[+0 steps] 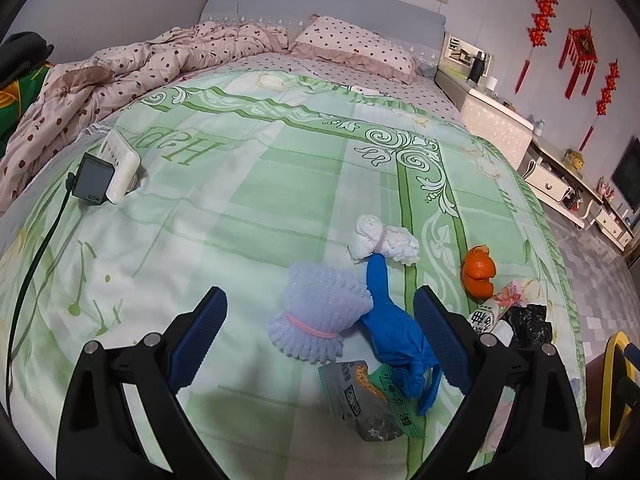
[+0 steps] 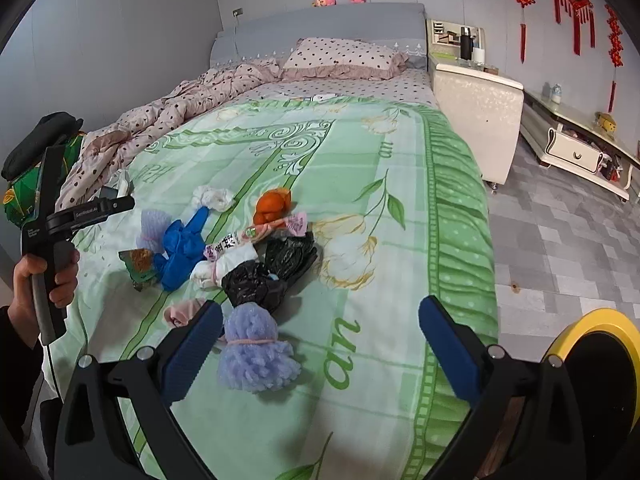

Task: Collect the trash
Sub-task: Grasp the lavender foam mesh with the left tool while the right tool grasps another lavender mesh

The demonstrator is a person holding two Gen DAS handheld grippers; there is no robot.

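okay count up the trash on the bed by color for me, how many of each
Purple foam nets: 2
Blue plastic bag: 1
Black plastic bags: 2
White wads: 2
Orange peel: 1
Pink scrap: 1
Printed wrappers: 2
Total: 11

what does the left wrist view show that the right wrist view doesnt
Only the left wrist view shows the black charger plugged into a white power strip, clearly.

Only the right wrist view shows the person's hand holding the left gripper's handle, a second purple foam net near the right gripper, and a pink scrap.

Both show the green bedspread, blue bag, orange peel, white wad, black bag and yellow-rimmed bin. The left gripper is open, as is the right.
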